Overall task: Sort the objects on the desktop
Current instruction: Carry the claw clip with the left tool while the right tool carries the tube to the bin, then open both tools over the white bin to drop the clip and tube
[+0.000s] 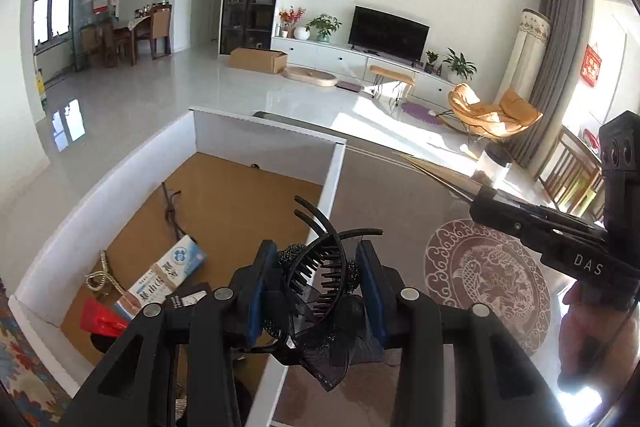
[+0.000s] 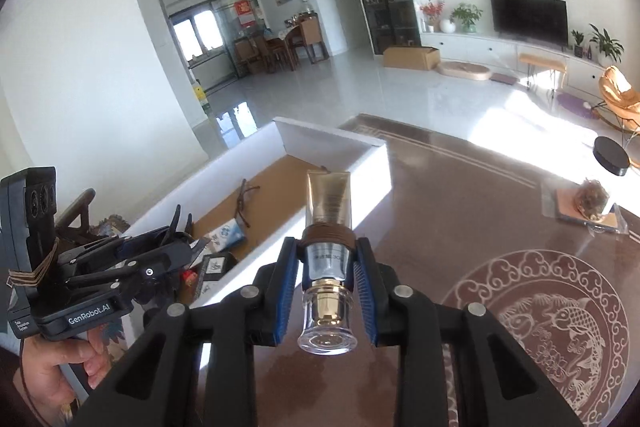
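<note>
My left gripper is shut on a black hair claw clip with a mesh bow, held above the right wall of a white box with a brown cardboard floor. My right gripper is shut on a gold cosmetic tube, gripped at its silver collar, with the clear cap toward the camera. It hovers over the brown table just right of the box. The right gripper with the tube also shows in the left wrist view. The left gripper also shows in the right wrist view.
In the box lie a blue-and-white carton, a red item, a beaded chain, a dark cord and a small black box. On the table sit a black round lid and a clear bag on a pink card.
</note>
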Action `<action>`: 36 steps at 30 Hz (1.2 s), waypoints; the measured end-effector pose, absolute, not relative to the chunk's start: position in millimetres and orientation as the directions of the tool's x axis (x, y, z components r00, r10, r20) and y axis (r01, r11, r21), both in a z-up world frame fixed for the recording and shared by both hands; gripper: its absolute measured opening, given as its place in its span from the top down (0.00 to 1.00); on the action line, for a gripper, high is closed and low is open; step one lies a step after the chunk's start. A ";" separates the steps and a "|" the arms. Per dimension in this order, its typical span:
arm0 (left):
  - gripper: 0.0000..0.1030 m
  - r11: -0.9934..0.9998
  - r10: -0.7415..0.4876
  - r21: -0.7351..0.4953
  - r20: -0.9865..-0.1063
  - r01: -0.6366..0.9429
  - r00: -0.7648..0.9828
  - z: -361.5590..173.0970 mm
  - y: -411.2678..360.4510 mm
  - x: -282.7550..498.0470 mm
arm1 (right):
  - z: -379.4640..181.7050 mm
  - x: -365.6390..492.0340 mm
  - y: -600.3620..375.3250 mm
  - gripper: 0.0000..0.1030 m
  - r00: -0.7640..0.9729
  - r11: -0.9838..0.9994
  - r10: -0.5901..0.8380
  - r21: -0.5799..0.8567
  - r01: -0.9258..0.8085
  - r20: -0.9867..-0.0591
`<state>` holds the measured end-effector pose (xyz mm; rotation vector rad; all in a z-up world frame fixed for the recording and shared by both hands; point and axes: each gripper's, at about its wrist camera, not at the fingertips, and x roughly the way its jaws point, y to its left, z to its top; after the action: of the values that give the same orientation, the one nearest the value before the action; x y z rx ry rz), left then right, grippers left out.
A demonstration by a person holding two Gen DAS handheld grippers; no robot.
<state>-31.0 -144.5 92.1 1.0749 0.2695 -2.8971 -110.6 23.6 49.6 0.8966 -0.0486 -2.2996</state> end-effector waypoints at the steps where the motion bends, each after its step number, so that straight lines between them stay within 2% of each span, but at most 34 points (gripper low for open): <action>1: 0.61 -0.980 -0.011 -0.140 -0.665 0.139 -0.747 91.3 -162.5 -33.9 | 49.1 -112.0 -0.2 0.72 -0.529 -0.764 -0.611 0.264 0.589 -0.588; 5: 0.61 -0.960 -0.112 -0.090 -0.743 0.265 -0.660 61.0 -214.7 -38.1 | 26.9 -113.9 -94.3 0.72 -0.443 -0.706 -0.639 0.250 0.662 -0.629; 8: 0.59 -0.941 -0.162 -0.044 -0.812 0.336 -0.560 18.4 -236.4 -40.8 | -9.8 -121.0 -148.5 0.68 -0.352 -0.678 -0.607 0.233 0.697 -0.713; 9: 0.58 -0.929 -0.166 -0.050 -0.830 0.368 -0.532 6.1 -244.1 -39.4 | -24.0 -125.3 -162.7 0.63 -0.318 -0.683 -0.570 0.222 0.696 -0.757; 10: 0.57 -0.914 -0.167 -0.062 -0.844 0.402 -0.510 -3.8 -251.5 -35.9 | -35.7 -128.5 -174.5 0.39 -0.290 -0.692 -0.520 0.197 0.695 -0.803; 11: 0.53 -0.893 -0.181 -0.068 -0.850 0.444 -0.495 -10.1 -259.9 -31.0 | -44.2 -130.3 -182.3 0.26 -0.282 -0.703 -0.471 0.162 0.692 -0.836; 12: 0.49 -0.877 -0.181 -0.088 -0.850 0.472 -0.495 -13.9 -266.7 -26.1 | -47.3 -132.3 -186.2 0.21 -0.271 -0.698 -0.451 0.147 0.701 -0.850; 14: 0.18 -0.861 -0.165 -0.136 -0.837 0.490 -0.522 -12.7 -274.4 -17.6 | -43.7 -132.6 -188.1 0.16 -0.266 -0.683 -0.433 0.121 0.721 -0.861; 18: 0.13 -0.862 -0.251 -0.072 -0.800 0.503 -0.544 13.2 -271.9 -11.3 | -19.9 -141.4 -181.4 0.04 -0.300 -0.666 -0.390 0.042 0.744 -0.870; 19: 0.08 -0.864 -0.267 -0.053 -0.796 0.501 -0.543 20.5 -271.2 -14.6 | -13.1 -144.5 -180.1 0.02 -0.309 -0.665 -0.381 0.026 0.747 -0.872; 20: 0.01 -0.864 -0.282 -0.037 -0.791 0.502 -0.544 26.7 -269.1 -14.7 | -6.6 -146.7 -179.6 0.00 -0.314 -0.663 -0.374 0.015 0.748 -0.873; 24: 0.01 -0.835 -0.358 0.017 -0.775 0.549 -0.520 43.9 -262.9 -15.0 | 6.1 -151.8 -170.1 0.00 -0.324 -0.666 -0.357 -0.004 0.746 -0.876; 28: 0.01 -0.838 -0.306 -0.048 -0.784 0.544 -0.540 48.9 -261.3 -7.5 | 9.7 -152.2 -164.1 0.00 -0.352 -0.678 -0.351 -0.024 0.735 -0.868; 32: 0.01 -0.833 -0.414 0.058 -0.725 0.550 -0.551 60.3 -248.1 -1.0 | 16.0 -146.6 -159.0 0.00 -0.393 -0.662 -0.370 -0.058 0.747 -0.842; 36: 0.00 -0.782 -0.477 0.080 -0.715 0.618 -0.511 65.6 -249.5 6.0 | 21.2 -137.8 -160.7 0.00 -0.429 -0.640 -0.385 -0.099 0.762 -0.817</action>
<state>6.0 -249.5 65.6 0.9984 0.2448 -2.2753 -137.8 -160.7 21.2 1.0372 0.6082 -2.1005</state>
